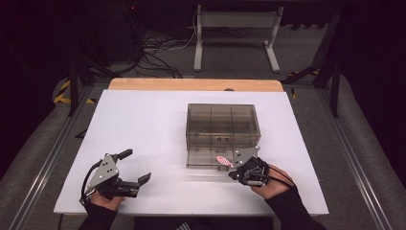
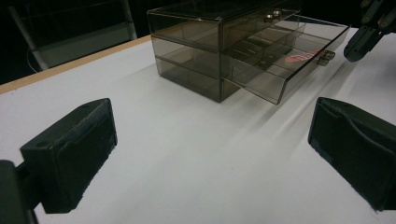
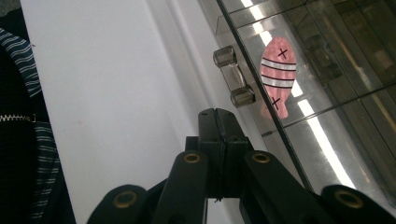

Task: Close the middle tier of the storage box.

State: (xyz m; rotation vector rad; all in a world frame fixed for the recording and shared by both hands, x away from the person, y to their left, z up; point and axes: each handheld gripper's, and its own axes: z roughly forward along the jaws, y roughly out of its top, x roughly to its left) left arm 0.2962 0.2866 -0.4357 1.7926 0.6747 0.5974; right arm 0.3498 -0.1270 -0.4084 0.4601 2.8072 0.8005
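Observation:
A smoky clear drawer box (image 1: pixel 222 122) stands mid-table, its lower drawer (image 1: pixel 206 160) pulled out toward me. A pink striped fish clip (image 1: pixel 224 161) lies in that drawer; the right gripper view shows the fish clip (image 3: pixel 278 74) through the clear front, beside the drawer's small handle (image 3: pixel 235 77). My right gripper (image 1: pixel 233 174) is shut on nothing, its tips (image 3: pixel 217 114) just short of the handle. My left gripper (image 1: pixel 135 166) rests open at the table's front left, well away from the box (image 2: pixel 219 46), and its view (image 2: pixel 212 154) shows bare table between the jaws.
The white tabletop (image 1: pixel 143 120) has a wooden strip (image 1: pixel 196 85) along its far edge. Beyond it are cables and a white table frame (image 1: pixel 237 28) on the floor. A striped sleeve (image 3: pixel 28 93) shows at the left of the right gripper view.

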